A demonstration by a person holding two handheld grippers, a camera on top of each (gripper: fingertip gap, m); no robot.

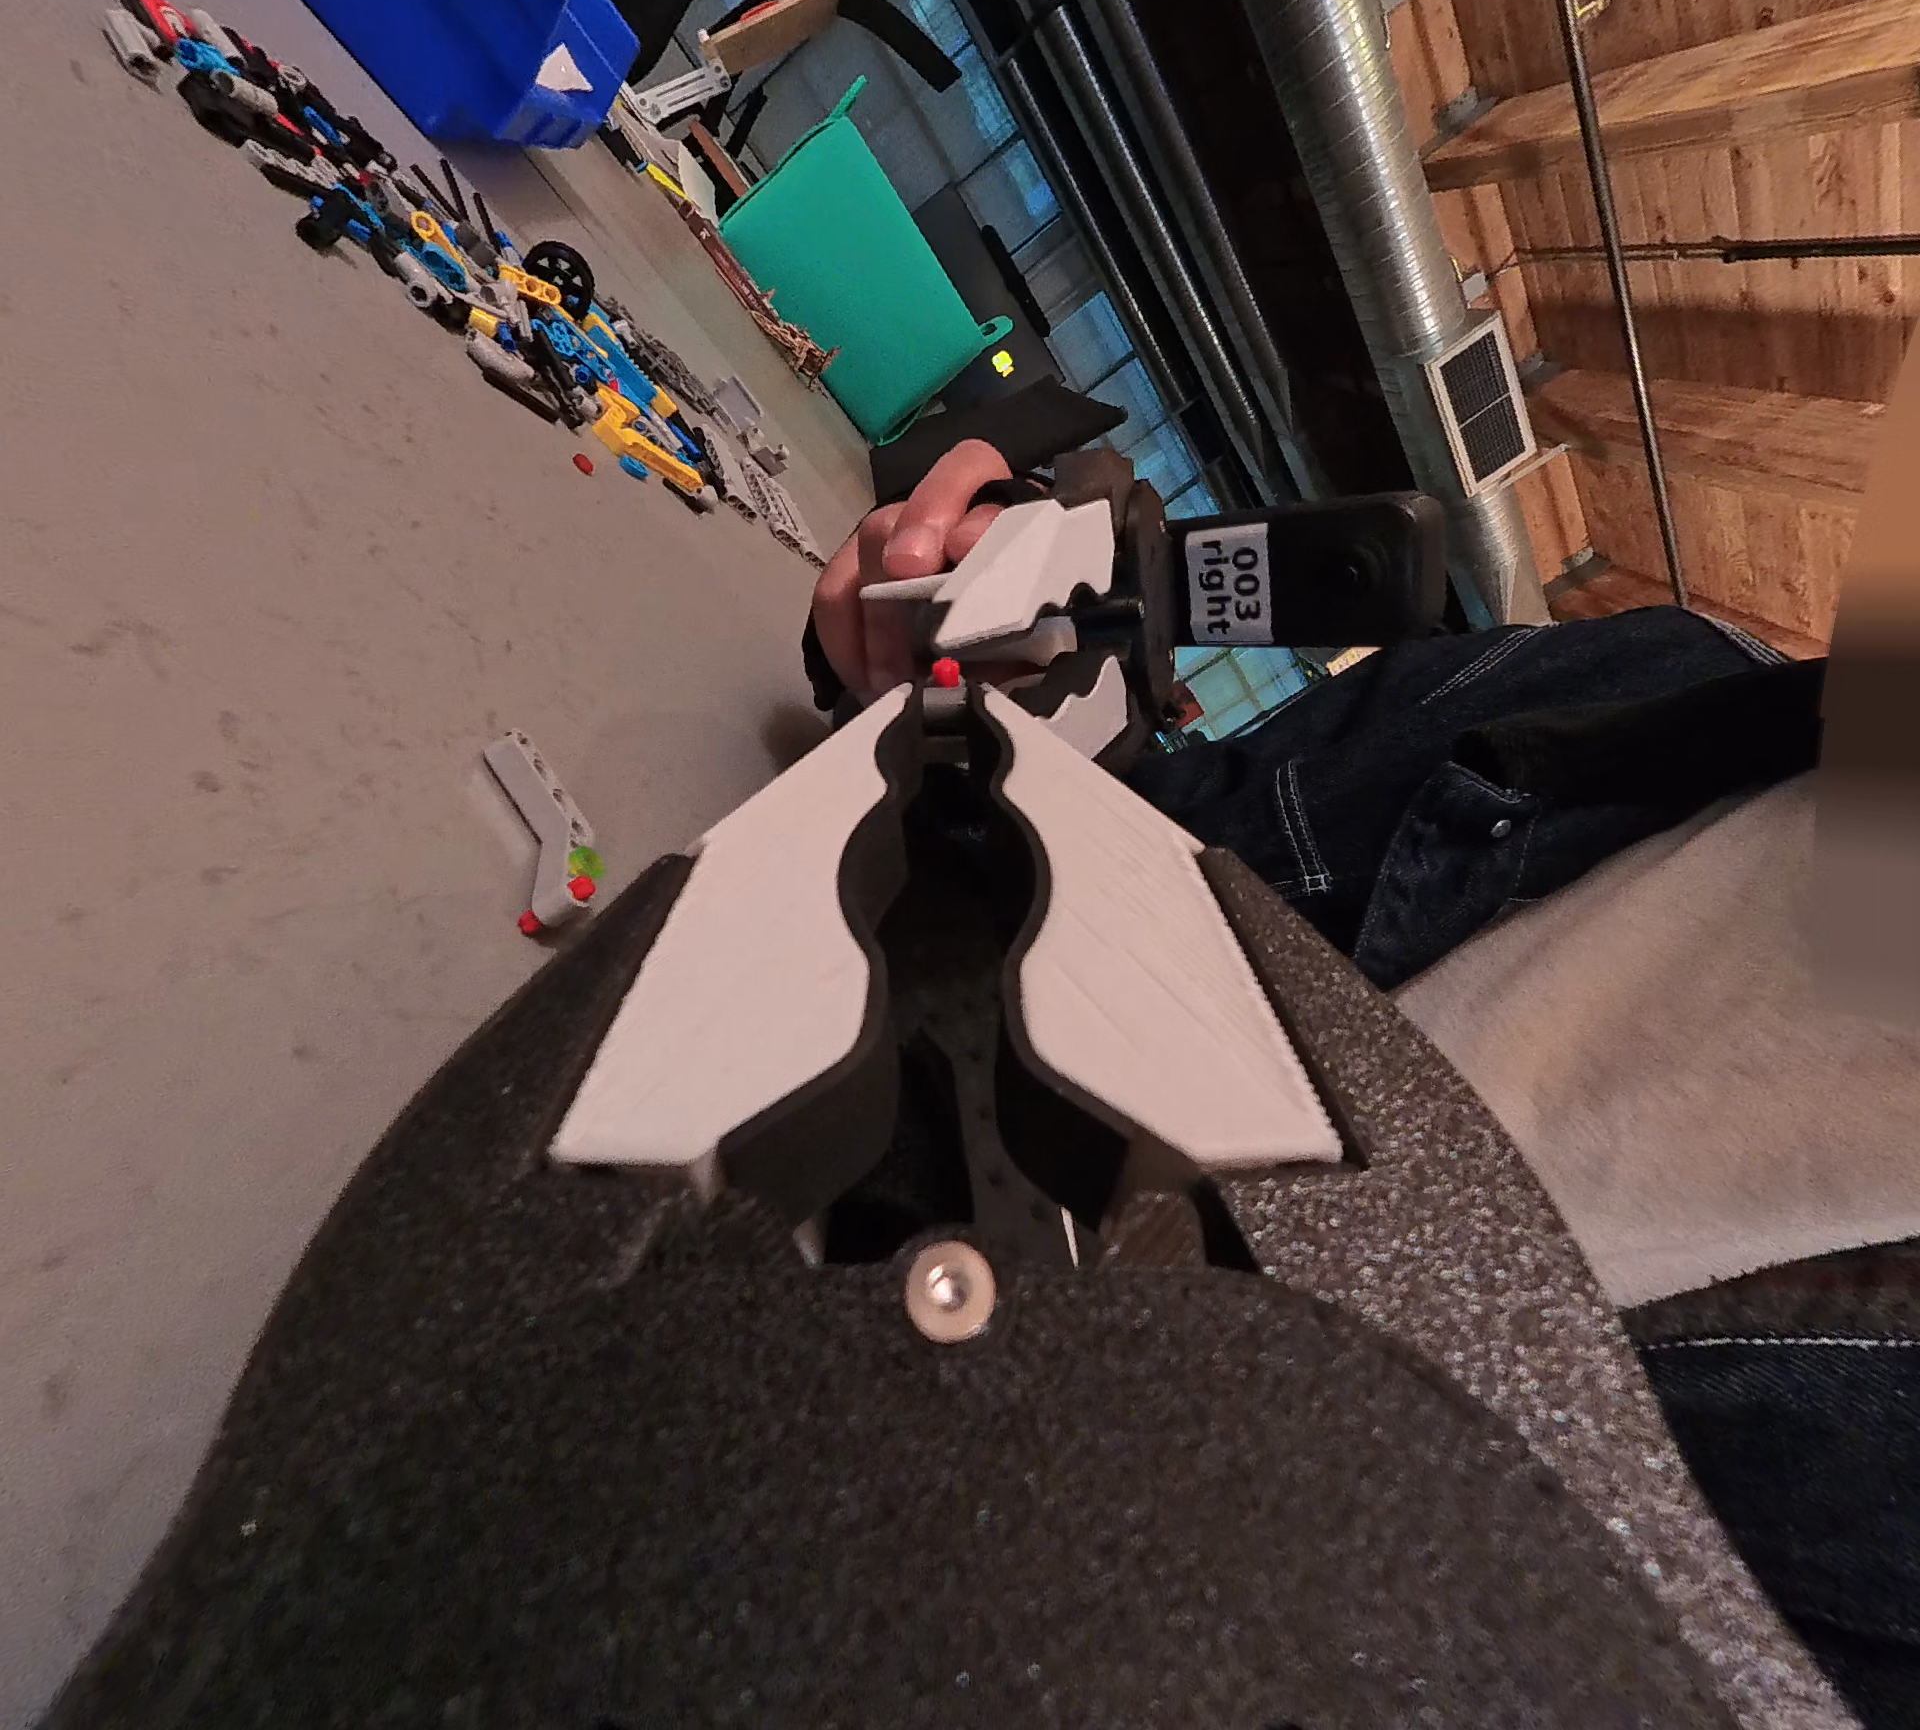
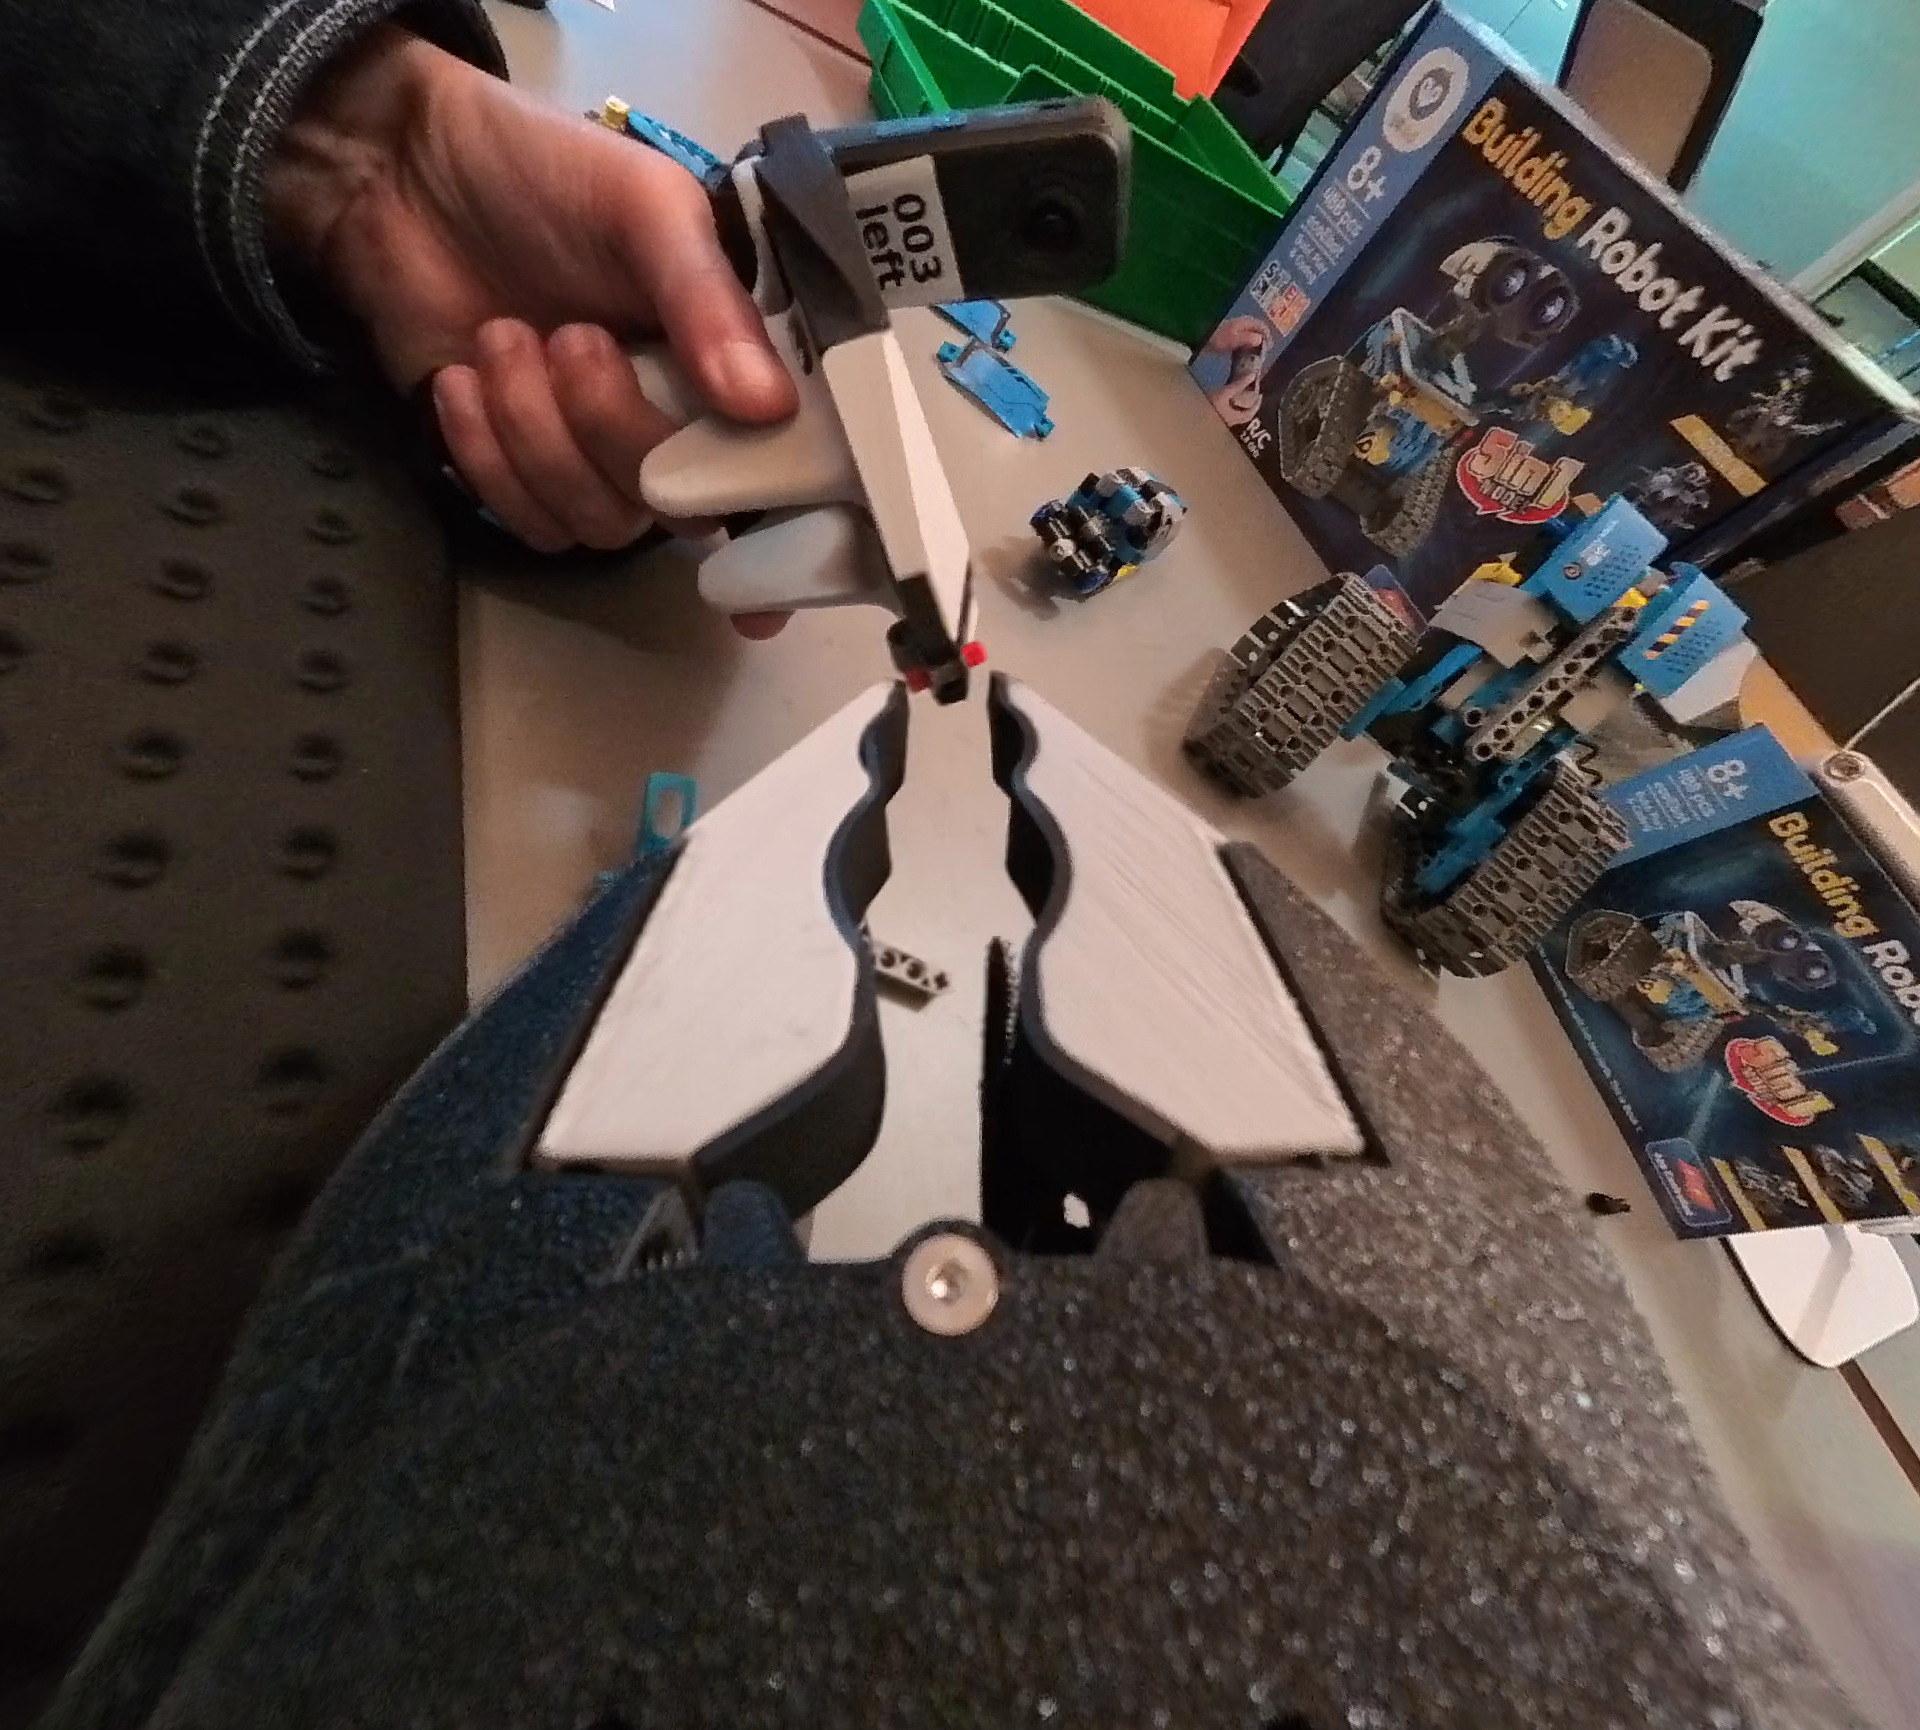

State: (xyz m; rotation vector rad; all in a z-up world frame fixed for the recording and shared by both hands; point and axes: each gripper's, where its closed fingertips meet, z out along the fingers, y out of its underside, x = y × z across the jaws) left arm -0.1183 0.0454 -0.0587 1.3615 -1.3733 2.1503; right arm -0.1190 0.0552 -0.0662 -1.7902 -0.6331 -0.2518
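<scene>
Grippers meet tip to tip above the grey table: left gripper pinches a small red-pinned piece, held steady; right gripper, jaws narrowly parted, nearly touches it.

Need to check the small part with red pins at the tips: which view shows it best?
Right wrist view: the small part with red pins shows side-on in the left hand-held gripper. Left wrist view shows only one red pin above its tips.

A grey table is carrying a tracked toy robot, two kit boxes, green bins and, far left, loose building pieces.
</scene>
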